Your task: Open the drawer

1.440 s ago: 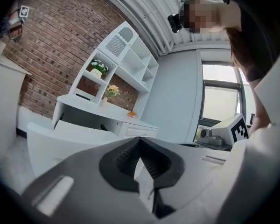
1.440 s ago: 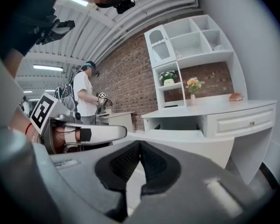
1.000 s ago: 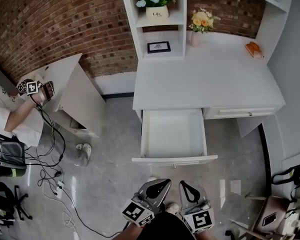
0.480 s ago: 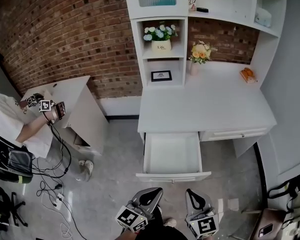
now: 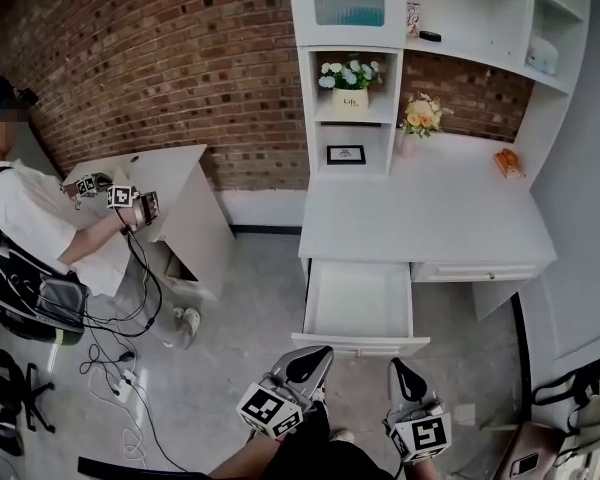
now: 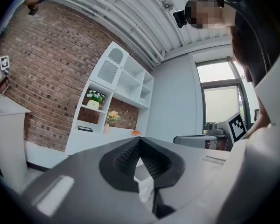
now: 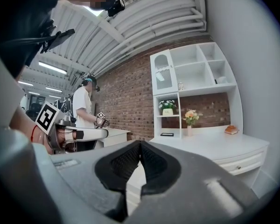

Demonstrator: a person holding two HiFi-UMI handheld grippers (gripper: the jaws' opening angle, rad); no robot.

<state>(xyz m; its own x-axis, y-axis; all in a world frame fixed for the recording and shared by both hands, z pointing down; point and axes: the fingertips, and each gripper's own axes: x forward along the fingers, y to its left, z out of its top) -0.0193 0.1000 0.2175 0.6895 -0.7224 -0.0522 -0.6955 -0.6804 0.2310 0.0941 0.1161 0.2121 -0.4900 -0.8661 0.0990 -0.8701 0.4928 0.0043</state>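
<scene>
The white desk (image 5: 420, 218) has its left drawer (image 5: 360, 303) pulled out, and the inside looks empty. The right drawer (image 5: 477, 271) is closed. Both my grippers hang in front of the open drawer, apart from it and touching nothing. My left gripper (image 5: 318, 356) is shut with nothing between its fingers, and its tips meet in the left gripper view (image 6: 139, 139). My right gripper (image 5: 397, 367) is also shut and empty, with its tips together in the right gripper view (image 7: 140, 143), where the desk (image 7: 210, 146) lies ahead.
A shelf unit (image 5: 350, 88) with flower pots and a framed picture rises behind the desk against a brick wall. At the left another person (image 5: 30, 228) holds grippers over a small white table (image 5: 175, 183). Cables (image 5: 110, 358) trail on the floor.
Both grippers have risen and stay shut. The head view has tilted up and swung left, showing more of the shelves and the person at the left. The drawer stays open.
</scene>
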